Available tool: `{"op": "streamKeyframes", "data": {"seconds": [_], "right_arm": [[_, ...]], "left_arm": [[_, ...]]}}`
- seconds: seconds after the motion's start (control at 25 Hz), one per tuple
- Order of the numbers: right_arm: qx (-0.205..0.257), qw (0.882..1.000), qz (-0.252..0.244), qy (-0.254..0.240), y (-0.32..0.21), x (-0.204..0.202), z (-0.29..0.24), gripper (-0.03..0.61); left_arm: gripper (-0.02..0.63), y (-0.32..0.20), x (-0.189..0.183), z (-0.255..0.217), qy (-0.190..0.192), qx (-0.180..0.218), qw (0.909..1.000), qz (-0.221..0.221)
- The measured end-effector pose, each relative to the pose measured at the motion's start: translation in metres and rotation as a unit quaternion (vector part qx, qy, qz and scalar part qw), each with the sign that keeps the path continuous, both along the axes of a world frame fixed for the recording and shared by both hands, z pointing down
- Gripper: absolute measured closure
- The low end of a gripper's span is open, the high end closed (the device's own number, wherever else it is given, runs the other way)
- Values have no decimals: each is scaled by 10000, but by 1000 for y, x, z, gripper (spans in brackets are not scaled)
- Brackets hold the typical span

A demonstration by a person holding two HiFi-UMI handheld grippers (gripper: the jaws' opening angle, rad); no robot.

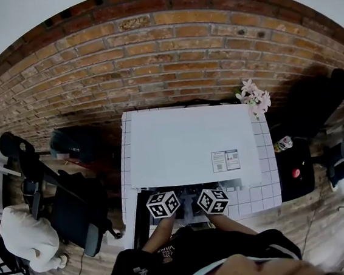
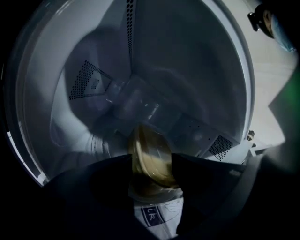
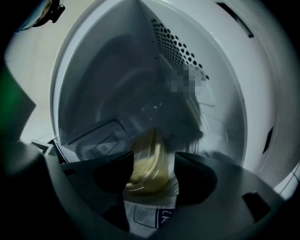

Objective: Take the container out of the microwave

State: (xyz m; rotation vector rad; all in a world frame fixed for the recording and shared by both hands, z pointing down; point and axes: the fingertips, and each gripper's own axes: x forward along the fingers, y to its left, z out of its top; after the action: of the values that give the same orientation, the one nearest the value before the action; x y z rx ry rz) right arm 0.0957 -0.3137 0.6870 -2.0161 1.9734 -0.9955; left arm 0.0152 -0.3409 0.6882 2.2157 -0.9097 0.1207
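Note:
A white microwave [image 1: 191,144] stands on a gridded white table [image 1: 270,192]. Both grippers reach into its front, and only their marker cubes [image 1: 162,204] [image 1: 213,201] show from above. Inside the pale cavity [image 2: 187,70] sits a clear container [image 2: 150,154] with yellowish contents, and a white printed label [image 2: 157,213] shows below it. My left gripper [image 2: 151,161] is open with one side of the container between its jaws. My right gripper [image 3: 153,164] is open too, with the container's [image 3: 148,161] other side between its jaws. In neither view can I tell whether the pads touch it.
Vent holes [image 3: 176,44] dot the cavity walls. A brick wall [image 1: 152,62] rises behind the microwave, with pink flowers [image 1: 254,97] at its right rear. An office chair [image 1: 70,211] and a person in white [image 1: 23,235] are on the left. A black box with a red button [image 1: 295,173] is to the right.

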Motion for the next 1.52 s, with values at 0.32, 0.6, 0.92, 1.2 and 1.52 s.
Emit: {"op": "streamKeyframes", "data": {"seconds": [0.32, 0.6, 0.92, 1.2, 1.52], "right_arm": [[32, 9996, -259, -104, -5, -7, 0, 347], [-39, 9992, -367, -144, -2, -11, -1, 383], [-4, 9986, -504, -138, 4, -11, -6, 383], [60, 9978, -640, -156, 9, -13, -14, 383], [123, 9963, -840, -143, 22, -16, -21, 383]], "left_arm": [[359, -3, 1, 1, -18, 41, 10000, 85], [360, 0, 0, 0, -61, 3, 10000, 62], [364, 7, -1, -5, -55, 37, 10000, -19], [364, 14, -4, -13, -41, 104, 9998, -170], [364, 28, -7, -20, -18, 151, 9992, -361]]}}
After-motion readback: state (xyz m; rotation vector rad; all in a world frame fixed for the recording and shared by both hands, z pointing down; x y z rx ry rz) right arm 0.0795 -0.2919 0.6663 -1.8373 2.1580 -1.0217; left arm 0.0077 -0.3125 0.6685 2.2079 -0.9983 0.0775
